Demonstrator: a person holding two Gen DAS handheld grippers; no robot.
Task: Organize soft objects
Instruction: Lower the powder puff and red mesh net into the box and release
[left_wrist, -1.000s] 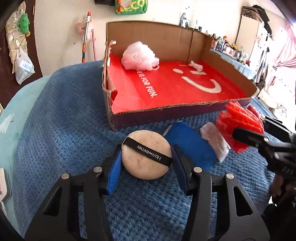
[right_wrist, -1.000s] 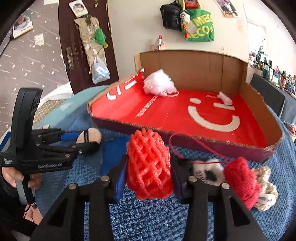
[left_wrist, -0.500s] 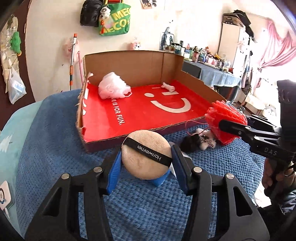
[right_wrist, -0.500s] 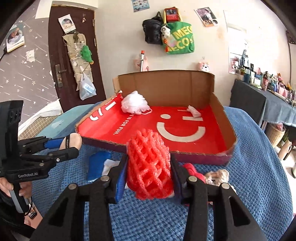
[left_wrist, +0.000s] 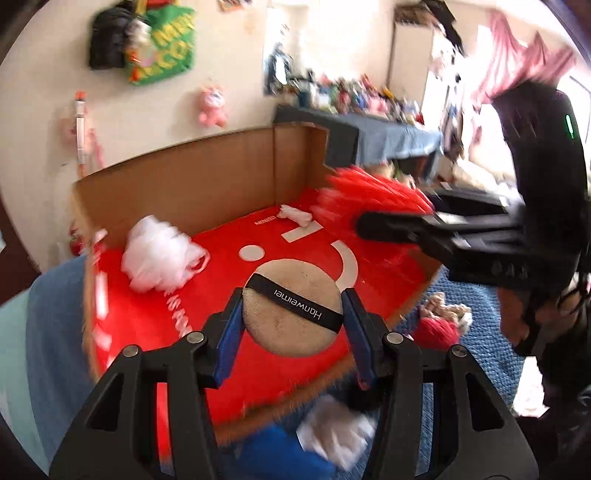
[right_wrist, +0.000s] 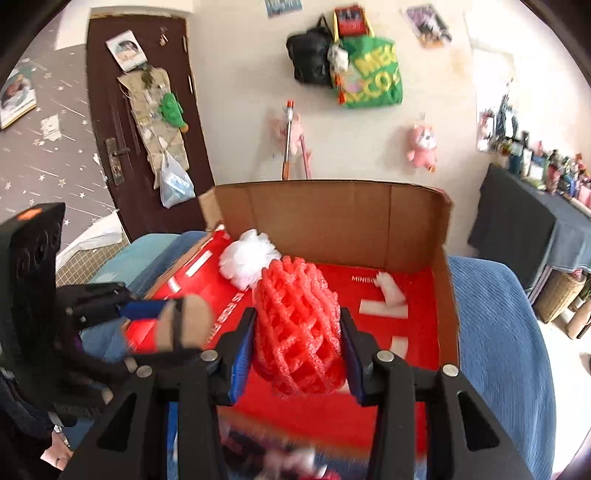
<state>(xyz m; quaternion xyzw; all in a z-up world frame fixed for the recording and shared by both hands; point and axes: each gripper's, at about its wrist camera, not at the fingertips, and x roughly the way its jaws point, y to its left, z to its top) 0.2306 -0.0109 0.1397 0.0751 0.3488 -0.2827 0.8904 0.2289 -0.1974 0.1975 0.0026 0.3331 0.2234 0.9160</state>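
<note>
**Both soft items carried over the box, release pending**

The carry step is in hand. A round tan powder puff with a black lettered strap (left_wrist: 291, 306) is clamped edge to edge between the blue pads of the left claw (left_wrist: 291, 314), and it is held in the air above the red floor of the shallow brown cardboard box (left_wrist: 207, 192). A red foam mesh sleeve (right_wrist: 297, 328) is gripped upright in the right claw (right_wrist: 297, 343), likewise suspended over the box floor, towards its middle. A white mesh bath pouf (right_wrist: 247, 262) and a small white scrap (right_wrist: 388, 288) already lie inside, near the back wall. Outside the near wall, on the blue knitted blanket (right_wrist: 498, 332), a red and cream knitted toy (left_wrist: 439, 325) and a blue item with a white cloth (left_wrist: 280, 454) are left, though blurred.

Next, each claw would likely need to be lowered over a bare patch of red floor, well apart from the pouf, and the jaws then opened so both items drop flat. Care is called for that the two claws, held close together, are not knocked against each other.
</note>
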